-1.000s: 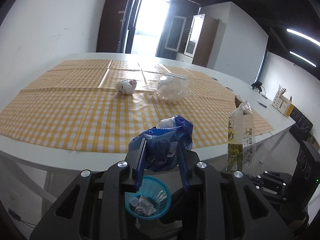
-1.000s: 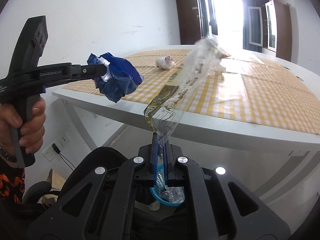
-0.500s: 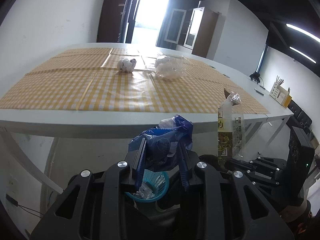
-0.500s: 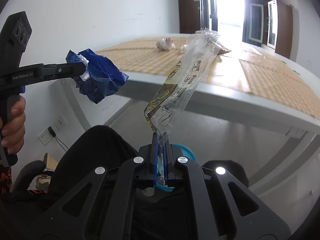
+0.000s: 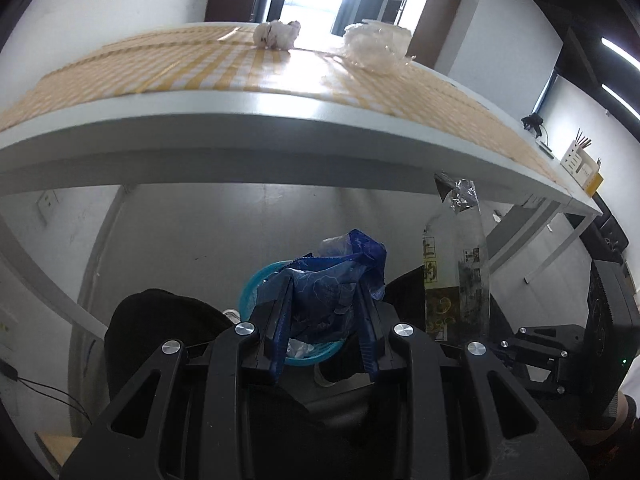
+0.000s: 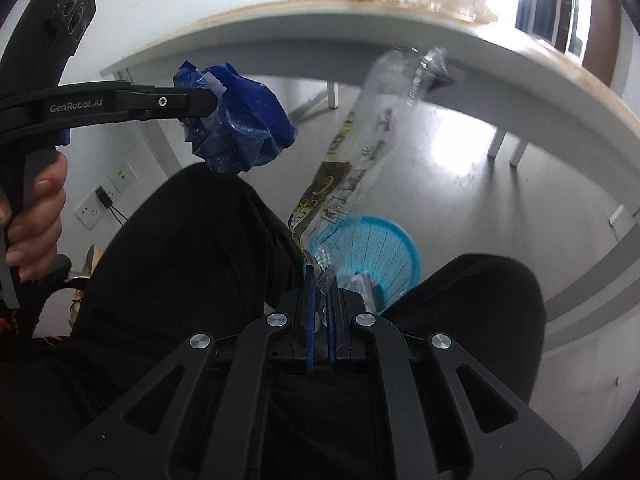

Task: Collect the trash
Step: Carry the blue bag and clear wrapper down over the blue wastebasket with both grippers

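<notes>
Table: long white top seen from below its near edge, spread with a yellow checked cloth
Person's legs: black trousers, one knee either side of the basket
Basket: small turquoise mesh bin on the floor under the table's near edge, scraps already lying in it
Clear wrapper: long printed transparent sleeve, standing up tilted from the right gripper, its free end near the table edge
Blue bag: crumpled dark blue plastic, held in the air above the basket, left of the wrapper
Clear plastic wad: on the cloth, far side, right of the paper ball
Paper ball: white, crumpled, on the cloth at the far side
Left gripper: clenched on the blue bag, which bulges between its fingers
Right gripper: pinched tight on the wrapper's lower end, directly over the basket's near rim
</notes>
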{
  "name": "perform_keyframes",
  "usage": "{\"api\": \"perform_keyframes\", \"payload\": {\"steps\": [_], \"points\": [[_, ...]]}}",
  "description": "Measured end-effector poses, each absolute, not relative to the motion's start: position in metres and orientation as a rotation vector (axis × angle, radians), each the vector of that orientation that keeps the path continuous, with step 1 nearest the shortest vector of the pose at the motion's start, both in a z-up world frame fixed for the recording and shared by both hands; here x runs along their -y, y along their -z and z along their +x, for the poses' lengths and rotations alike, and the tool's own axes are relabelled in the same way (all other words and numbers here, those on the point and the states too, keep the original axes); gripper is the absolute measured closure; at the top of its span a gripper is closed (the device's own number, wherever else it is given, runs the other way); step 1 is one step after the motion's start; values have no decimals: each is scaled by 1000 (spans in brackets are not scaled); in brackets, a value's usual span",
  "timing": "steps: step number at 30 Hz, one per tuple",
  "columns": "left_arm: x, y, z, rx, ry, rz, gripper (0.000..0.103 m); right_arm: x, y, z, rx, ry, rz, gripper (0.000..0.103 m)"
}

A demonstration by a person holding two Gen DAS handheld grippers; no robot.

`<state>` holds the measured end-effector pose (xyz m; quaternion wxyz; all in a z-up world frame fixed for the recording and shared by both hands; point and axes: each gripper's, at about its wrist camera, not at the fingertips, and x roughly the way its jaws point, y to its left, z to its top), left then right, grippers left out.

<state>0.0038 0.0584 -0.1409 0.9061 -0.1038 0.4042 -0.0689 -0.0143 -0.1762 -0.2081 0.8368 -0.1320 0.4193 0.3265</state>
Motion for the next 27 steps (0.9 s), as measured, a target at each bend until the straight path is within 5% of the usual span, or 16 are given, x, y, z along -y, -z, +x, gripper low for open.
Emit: {"api": "perform_keyframes", "payload": {"steps": [11, 27], "points": [[-68, 226, 69, -1020, 81, -266, 75, 154, 287, 50, -1129, -586, -280, 99], [-73, 297, 123, -1138, 24, -310, 75, 117, 329, 105, -1308, -546, -299, 99]]}}
